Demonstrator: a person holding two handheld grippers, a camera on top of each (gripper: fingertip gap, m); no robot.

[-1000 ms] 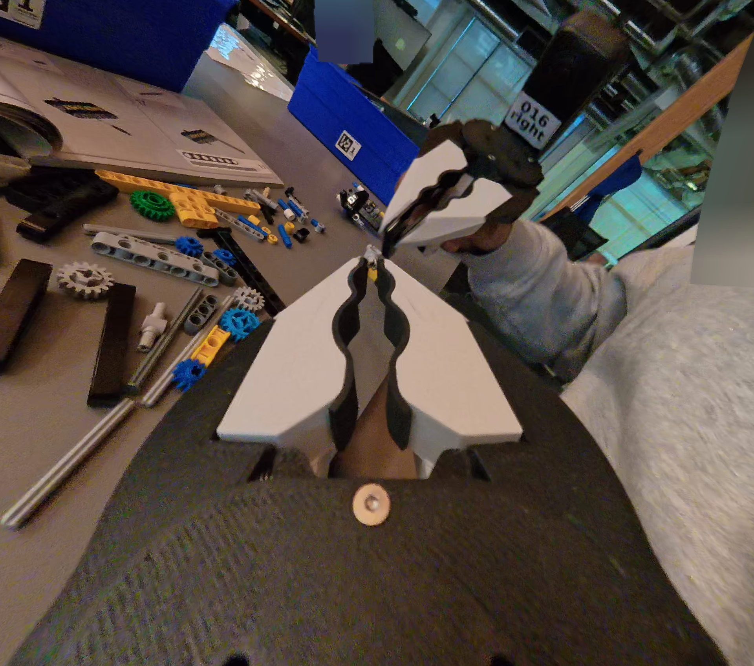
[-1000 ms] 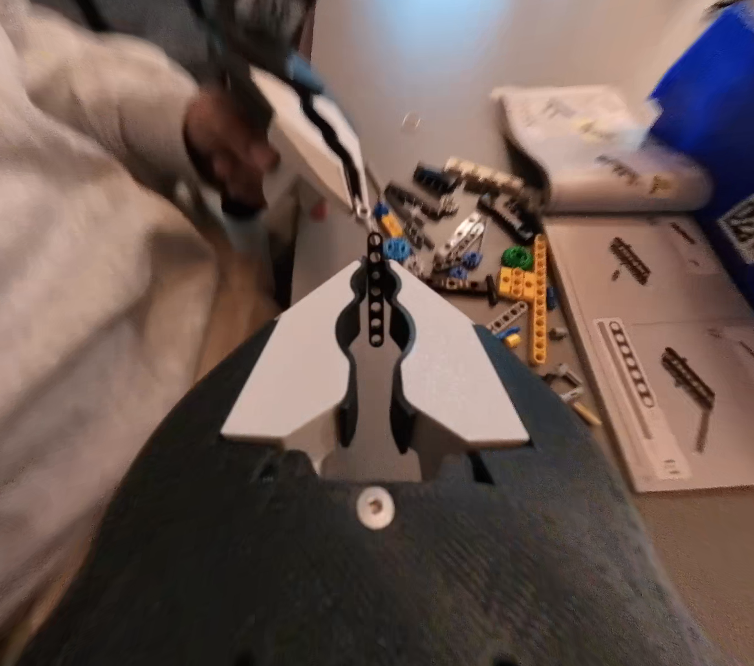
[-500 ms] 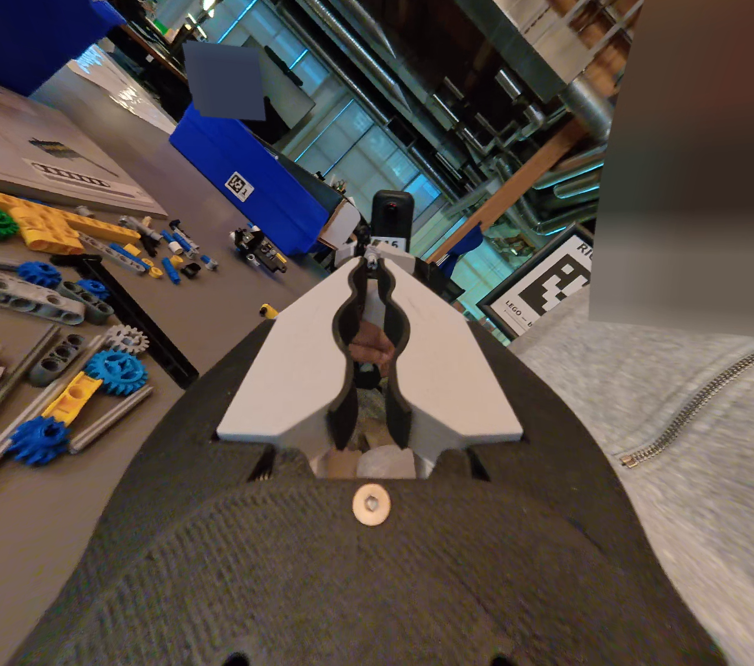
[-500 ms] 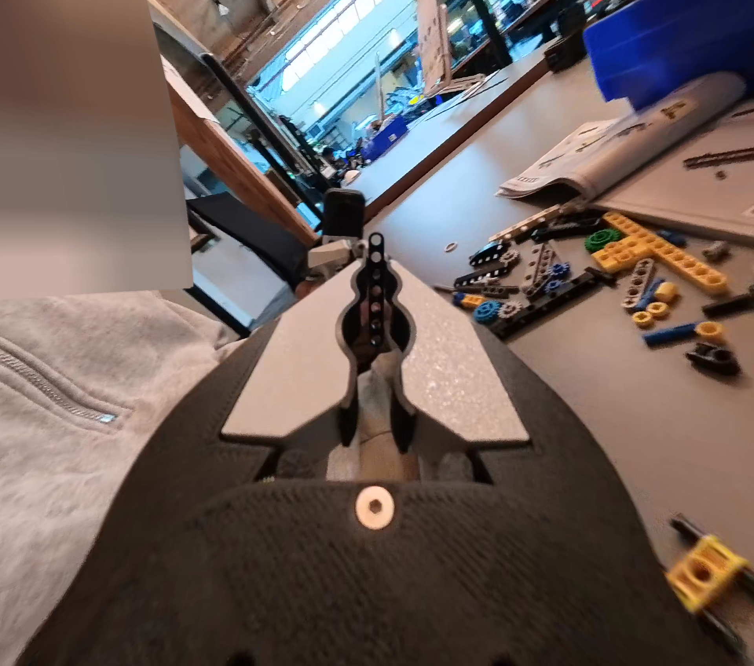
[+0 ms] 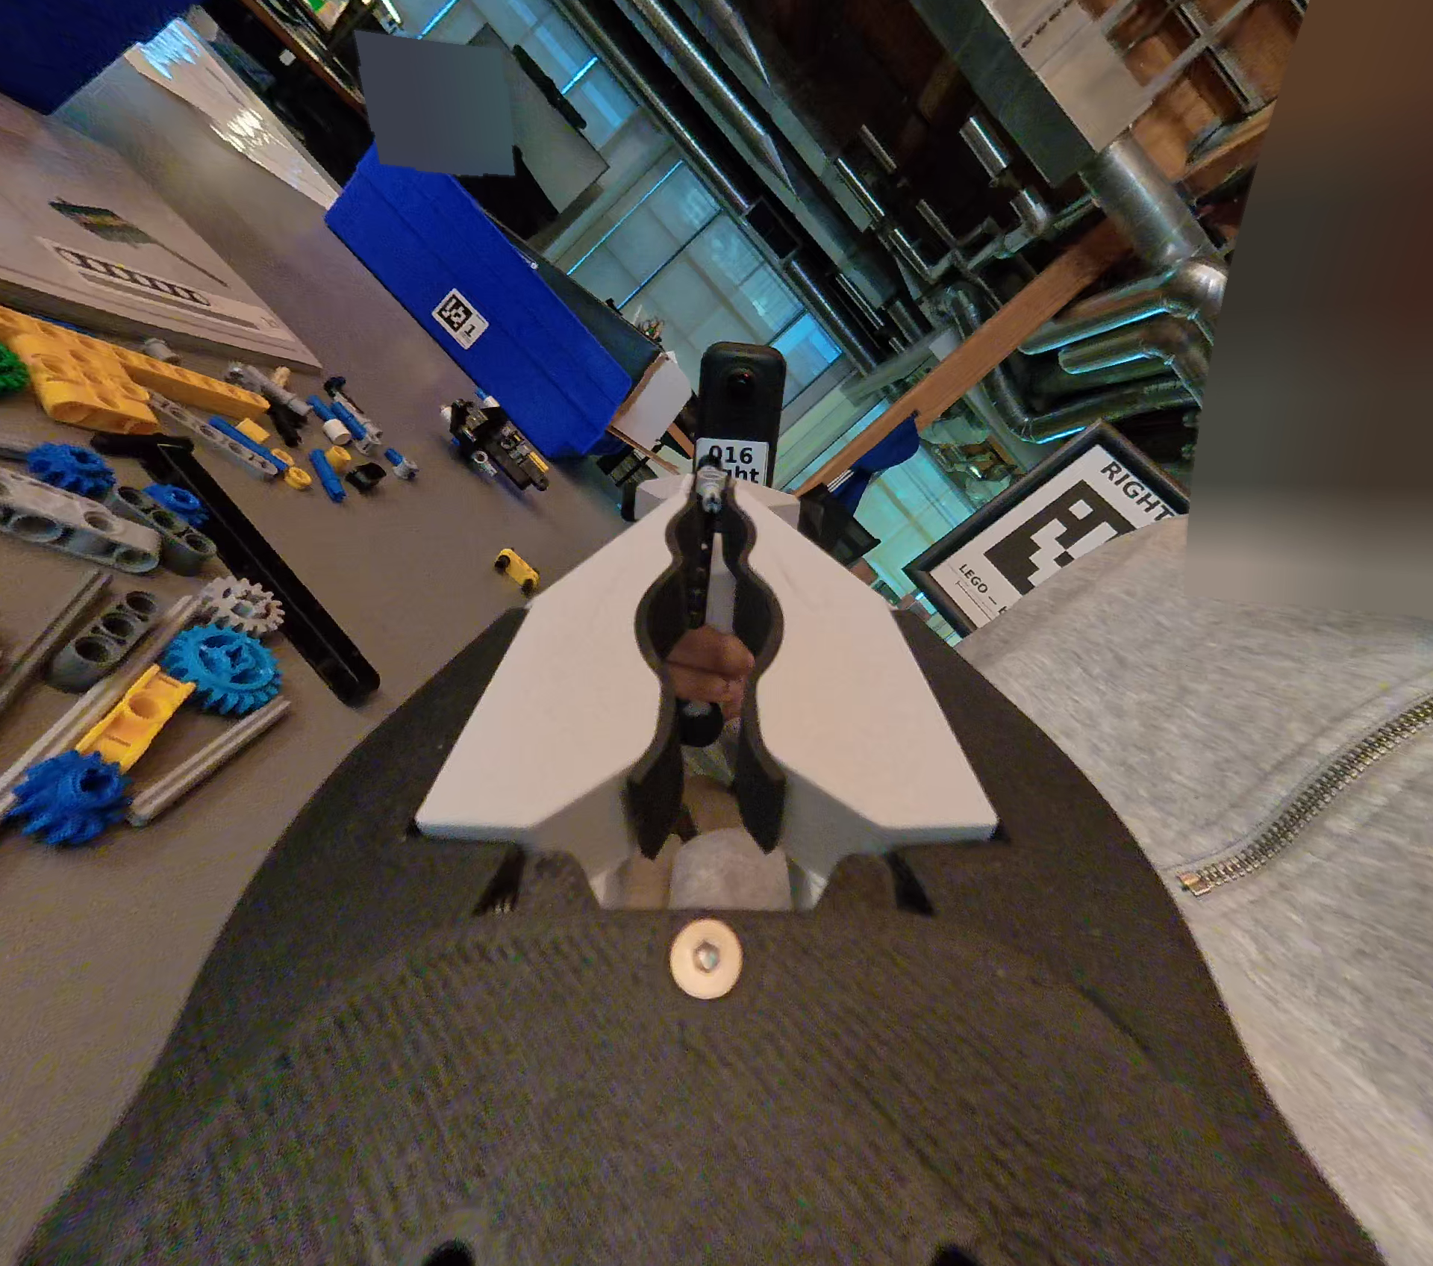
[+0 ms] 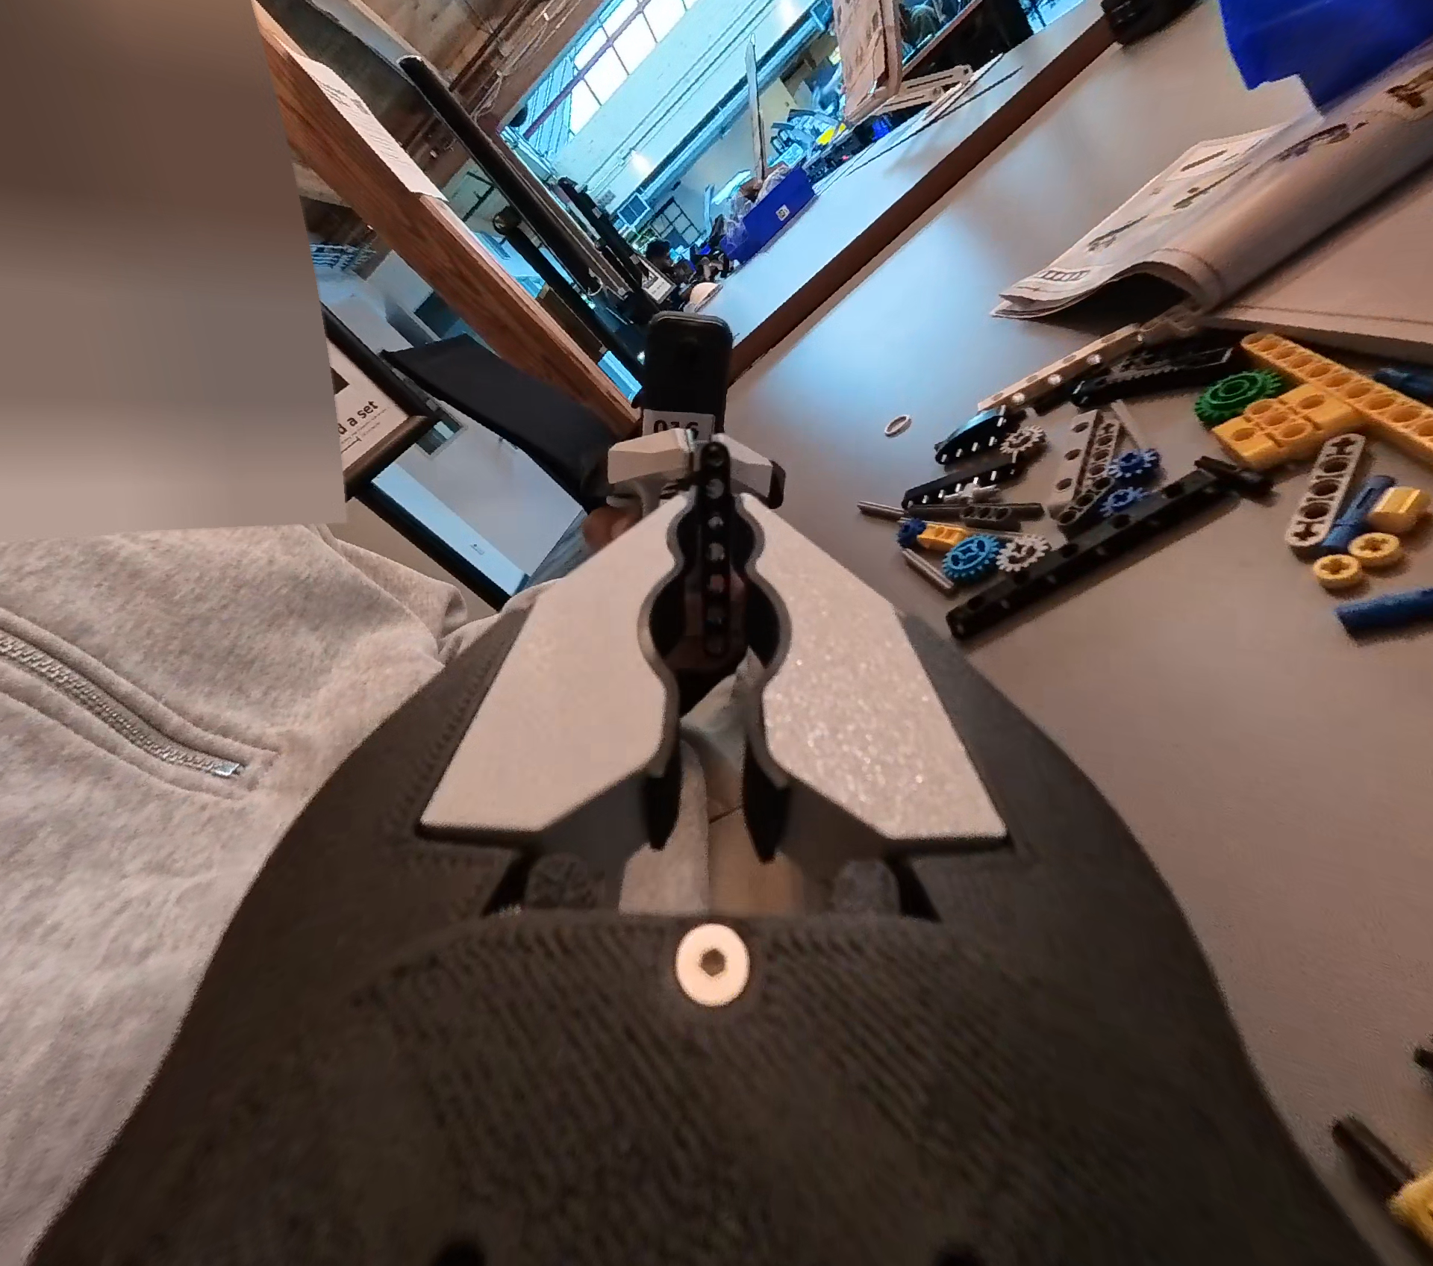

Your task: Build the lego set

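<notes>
- Surface [image 6: 1085, 725]: grey, loose lego parts [image 6: 1163, 469] spread to the right in the right wrist view, well apart from both tools.
- Right hand-held gripper [image 6: 713, 453]: narrow, clamped on a black holed beam [image 6: 713, 554], long axis running forward out past the tips.
- Left hand-held gripper [image 5: 709, 484]: narrow, pinching a small grey pin [image 5: 707, 483] at its tips.
- Relation: the two face tip to tip in the air; pin lies straight ahead of the beam's far end, seemingly touching. Likely mating pin into end hole.
</notes>
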